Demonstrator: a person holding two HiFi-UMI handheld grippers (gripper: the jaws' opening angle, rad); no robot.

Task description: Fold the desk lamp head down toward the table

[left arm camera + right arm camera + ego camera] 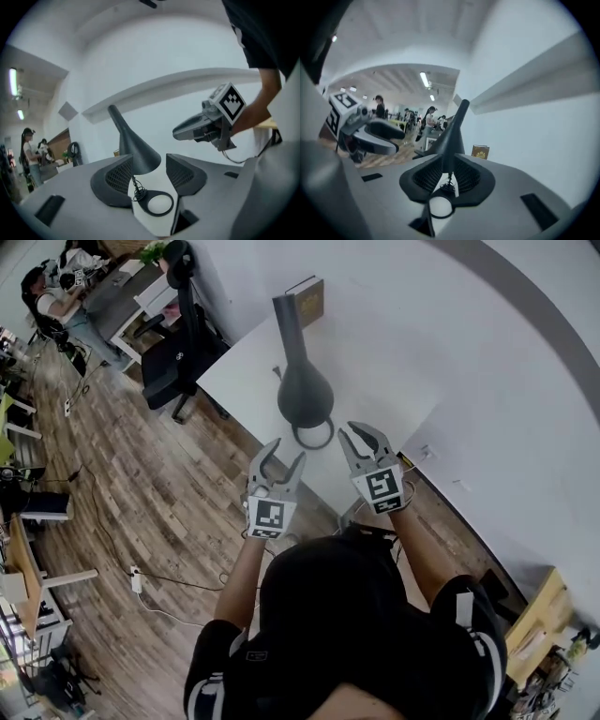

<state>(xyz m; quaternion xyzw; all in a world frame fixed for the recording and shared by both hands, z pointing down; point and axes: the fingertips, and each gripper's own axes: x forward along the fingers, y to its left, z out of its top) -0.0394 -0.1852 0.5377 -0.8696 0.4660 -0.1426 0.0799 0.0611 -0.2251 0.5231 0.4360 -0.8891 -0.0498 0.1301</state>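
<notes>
left claw (287,450) released, empty | right claw (348,429) half-closed, empty | both face lamp (302,381) on desk (394,352), likely poised to tip head down

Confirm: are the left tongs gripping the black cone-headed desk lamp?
No, the left tongs stand open, short of the black cone-headed desk lamp.

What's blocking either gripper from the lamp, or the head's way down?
Nothing visible: the left gripper and right gripper hover short of the dark grey cone-shaped desk lamp; the white table beneath shows only its black ring and cord; brown book sits behind.
</notes>
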